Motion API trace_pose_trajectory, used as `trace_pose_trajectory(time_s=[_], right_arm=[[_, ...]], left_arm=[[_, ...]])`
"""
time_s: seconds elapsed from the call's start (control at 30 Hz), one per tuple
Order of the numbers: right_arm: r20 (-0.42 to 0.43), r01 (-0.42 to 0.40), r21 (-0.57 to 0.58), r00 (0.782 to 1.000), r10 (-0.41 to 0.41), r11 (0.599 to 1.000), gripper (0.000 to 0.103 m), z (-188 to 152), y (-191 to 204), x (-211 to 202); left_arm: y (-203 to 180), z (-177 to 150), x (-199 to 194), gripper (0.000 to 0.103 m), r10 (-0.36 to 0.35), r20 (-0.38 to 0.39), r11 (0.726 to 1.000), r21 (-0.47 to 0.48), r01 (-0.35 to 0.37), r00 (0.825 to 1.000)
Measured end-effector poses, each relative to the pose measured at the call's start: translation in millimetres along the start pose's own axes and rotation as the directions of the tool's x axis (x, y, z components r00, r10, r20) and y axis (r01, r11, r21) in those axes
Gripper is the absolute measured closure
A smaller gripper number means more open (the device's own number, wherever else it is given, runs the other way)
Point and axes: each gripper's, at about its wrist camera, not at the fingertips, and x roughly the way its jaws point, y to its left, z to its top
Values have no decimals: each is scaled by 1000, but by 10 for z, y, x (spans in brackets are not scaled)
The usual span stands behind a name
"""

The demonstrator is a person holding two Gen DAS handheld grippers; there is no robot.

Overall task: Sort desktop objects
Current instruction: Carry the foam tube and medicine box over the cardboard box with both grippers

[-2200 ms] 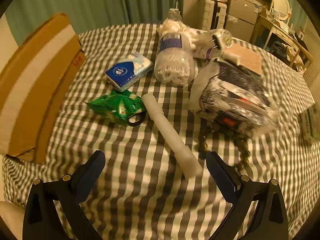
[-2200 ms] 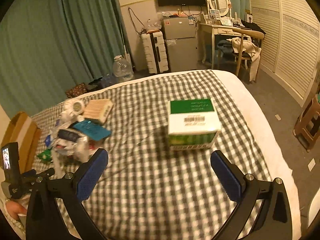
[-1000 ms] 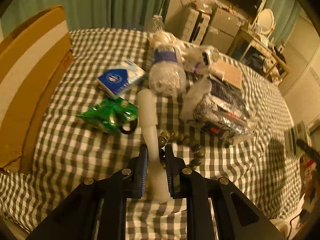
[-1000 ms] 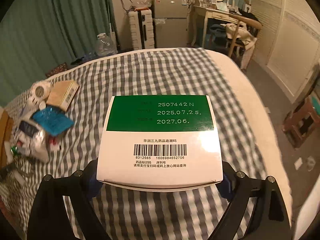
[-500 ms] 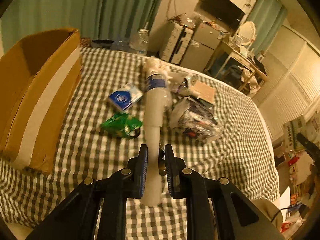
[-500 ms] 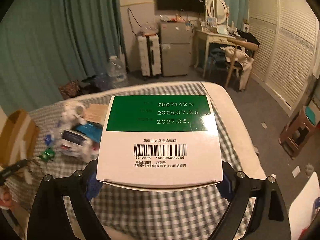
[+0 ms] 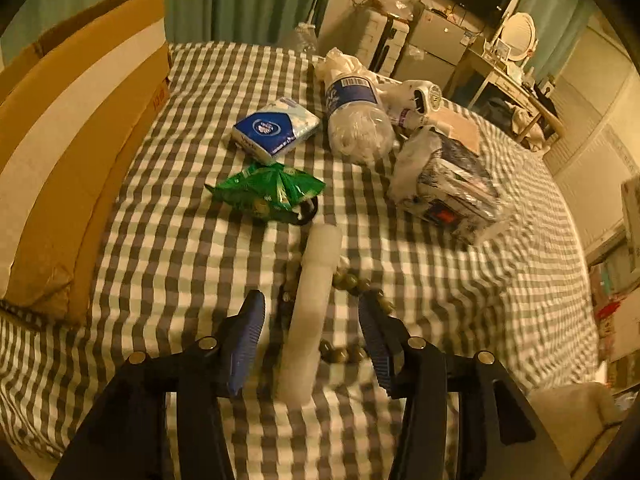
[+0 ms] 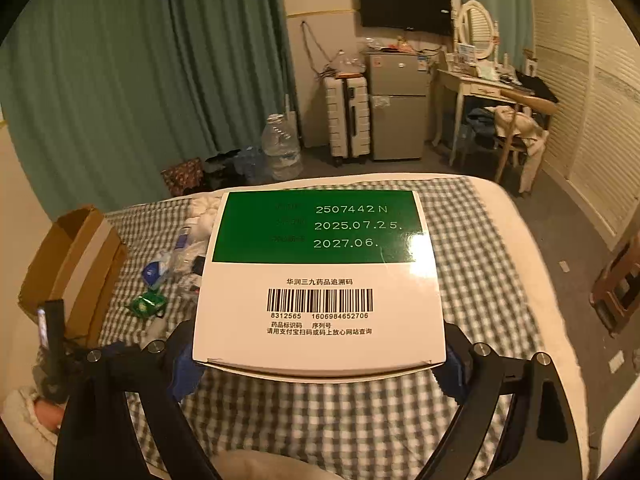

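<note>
My left gripper [image 7: 310, 316] is open, and a white cylindrical tube [image 7: 312, 308] lies between its fingers on the checked cloth [image 7: 168, 248], over a string of beads [image 7: 352, 280]. Beyond lie a green snack bag [image 7: 268, 192], a blue tissue pack [image 7: 276, 128], a plastic bottle [image 7: 356, 120] and a plastic-wrapped bundle [image 7: 452, 184]. My right gripper [image 8: 318, 364] is shut on a green and white medicine box [image 8: 320, 276] and holds it above the bed.
An open cardboard box [image 7: 68, 128] stands at the left edge of the bed; it also shows in the right wrist view [image 8: 68, 264]. A small white fan [image 7: 424, 96] and a tan card [image 7: 460, 128] lie behind the bundle. A fridge [image 8: 396, 108], suitcase and desk stand beyond.
My left gripper lifted the white tube, came back down and opened, and the tube now lies free on the cloth. My right gripper has kept the medicine box raised and turned a little left.
</note>
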Motion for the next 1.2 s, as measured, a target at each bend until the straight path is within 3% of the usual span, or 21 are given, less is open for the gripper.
trace_pose_trajectory(time_s=[0.13,0.2,0.23,0.4,0.6,0.7,0.83,1.0,1.2], right_arm=[[-31,-64,4,997,64,998,12,19,129,275],[-45,-85,0,995,85,996,12,8,183,384],[-54,-99,-5,994,99,995,12,10,218,451],[-68,-117,-40,991,114,992,12,-76,347,519],[-67,-122,-61,991,118,991,12,-102,525,411],[-73,-104,-78,992,98,991,12,-96,668,325],[-77,-92,-103,993,84,990,12,-171,994,215],[-60,-94,-144,994,86,985,12,-210,1335,-33],[-9,-101,-199,995,101,975,12,-61,1699,-391]], left_arm=[[-72,-22,246,54,25,-60,998,53,-22,998],[-75,-60,289,81,32,-52,998,63,-29,998],[-70,-74,298,88,47,-55,996,73,-43,997],[32,-68,21,89,-48,-10,999,14,48,999],[15,91,-464,89,-128,69,992,13,127,989],[-82,166,-640,89,-87,104,995,64,81,991],[-137,283,-820,89,-135,106,990,65,128,985],[-252,480,-1305,89,-105,186,984,163,75,977],[-107,809,-1887,89,-69,231,988,151,34,970]])
